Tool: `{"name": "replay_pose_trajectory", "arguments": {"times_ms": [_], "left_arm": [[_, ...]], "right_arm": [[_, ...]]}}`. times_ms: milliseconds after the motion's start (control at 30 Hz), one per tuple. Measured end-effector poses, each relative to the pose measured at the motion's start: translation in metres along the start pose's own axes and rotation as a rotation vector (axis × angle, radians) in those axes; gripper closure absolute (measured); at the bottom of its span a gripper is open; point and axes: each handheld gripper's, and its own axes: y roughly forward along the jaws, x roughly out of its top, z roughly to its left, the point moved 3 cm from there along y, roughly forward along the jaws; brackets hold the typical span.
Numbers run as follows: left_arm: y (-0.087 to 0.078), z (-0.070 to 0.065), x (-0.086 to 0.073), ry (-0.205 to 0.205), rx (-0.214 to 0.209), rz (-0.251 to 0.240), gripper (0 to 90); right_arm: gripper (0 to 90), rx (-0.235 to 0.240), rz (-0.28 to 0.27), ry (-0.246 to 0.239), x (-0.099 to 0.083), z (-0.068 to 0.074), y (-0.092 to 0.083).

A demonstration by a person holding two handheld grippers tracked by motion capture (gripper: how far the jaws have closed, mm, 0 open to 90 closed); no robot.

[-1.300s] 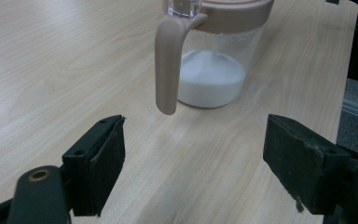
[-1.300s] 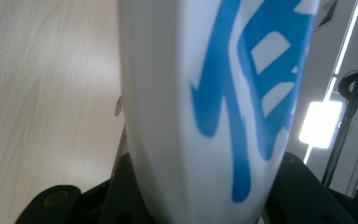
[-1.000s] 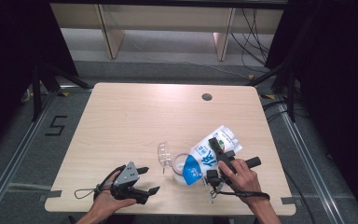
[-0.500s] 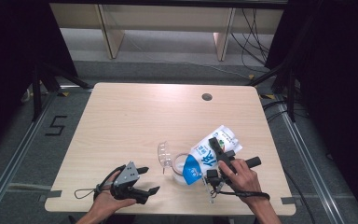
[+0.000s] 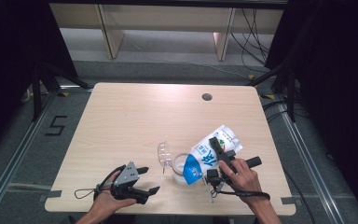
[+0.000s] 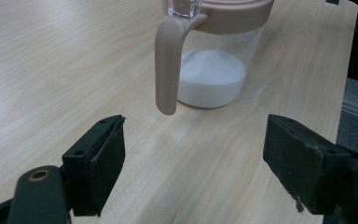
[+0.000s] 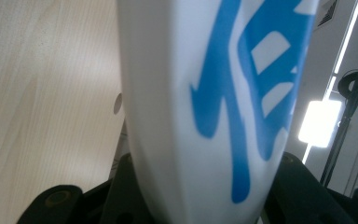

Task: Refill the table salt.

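The jar [image 5: 181,168] stands on the table [image 5: 135,121], toward its near edge. The lid [image 5: 164,154] stands open at the jar's left. The pouch [image 5: 212,154] lies tilted over the jar from its right. The left gripper [image 5: 149,181] sits left of the jar, nearer the table edge.

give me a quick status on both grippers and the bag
Right gripper shut on white-and-blue bag, tilted mouth-down over clear jar. White powder in jar. Left gripper open, clear of jar handle. Nothing in the way.
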Motion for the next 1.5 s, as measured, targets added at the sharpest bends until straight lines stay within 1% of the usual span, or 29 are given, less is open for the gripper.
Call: {"name": "replay_pose_trajectory", "arguments": {"times_ms": [200, 267, 333, 367, 433, 500, 533, 567, 600, 667, 900, 933, 1100, 1367, 1400, 1467, 1500], "left_arm": [[0.0004, 0.0000, -0.0001, -0.001, -0.003, -0.004, 20.6], [0.0004, 0.0005, 0.0001, 0.007, -0.004, -0.003, 20.6], [0.0004, 0.0000, -0.0001, 0.001, -0.004, -0.004, 20.6], [0.0004, 0.0000, -0.0001, -0.001, -0.002, -0.004, 20.6], [0.0004, 0.0001, -0.0001, -0.001, -0.002, -0.003, 20.6], [0.0004, 0.0000, -0.0001, 0.000, -0.003, -0.004, 20.6], [0.0004, 0.0000, -0.0001, -0.001, -0.003, -0.004, 20.6], [0.0003, 0.0008, 0.0001, 0.012, -0.001, -0.003, 20.5], [0.0003, 0.0000, -0.0001, -0.002, -0.003, -0.003, 20.6], [0.0001, 0.0001, 0.0000, -0.001, -0.001, -0.002, 20.6], [0.0004, 0.0001, -0.0001, -0.001, -0.003, -0.004, 20.6], [0.0003, 0.0001, -0.0001, -0.001, -0.002, -0.003, 20.6], [0.0002, 0.0000, 0.0000, -0.001, -0.002, -0.004, 20.6], [0.0002, -0.0001, 0.0000, -0.001, -0.002, -0.005, 20.6], [0.0002, -0.0001, 0.0000, -0.002, -0.002, -0.005, 20.6], [0.0002, 0.0000, 0.0000, -0.001, -0.002, -0.004, 20.6], [0.0001, -0.0001, 0.0000, -0.001, -0.002, -0.004, 20.6]], "right_arm": [[66.9, -0.001, 0.000, -0.005, 0.0005, -0.0005, -0.0002], [66.9, 0.000, 0.000, -0.006, 0.0005, -0.0005, -0.0001], [67.0, 0.001, 0.003, -0.004, 0.0003, 0.0000, 0.0000], [67.0, 0.003, -0.001, -0.018, 0.0000, -0.0010, 0.0002], [67.0, -0.003, 0.001, -0.017, 0.0000, -0.0009, 0.0002], [67.0, -0.014, -0.023, -0.079, 0.0016, -0.0059, 0.0016], [67.1, -0.012, -0.012, -0.058, 0.0012, -0.0042, 0.0011], [67.2, -0.006, -0.004, -0.043, 0.0009, -0.0026, 0.0006], [67.2, 0.002, 0.006, -0.018, 0.0002, -0.0001, 0.0002], [67.2, 0.001, 0.005, -0.026, 0.0002, -0.0003, 0.0004], [67.5, -0.004, 0.002, -0.028, 0.0005, -0.0004, 0.0007], [67.6, 0.002, 0.003, -0.030, 0.0004, -0.0002, 0.0007], [67.8, -0.005, 0.004, -0.030, 0.0002, -0.0005, 0.0007], [68.1, -0.001, 0.009, -0.029, -0.0002, -0.0004, 0.0007], [68.1, -0.006, 0.005, -0.051, 0.0001, -0.0024, 0.0010], [68.3, -0.006, 0.007, -0.046, 0.0000, -0.0023, 0.0007], [68.4, -0.002, 0.011, -0.035, -0.0003, -0.0010, 0.0006]]}}
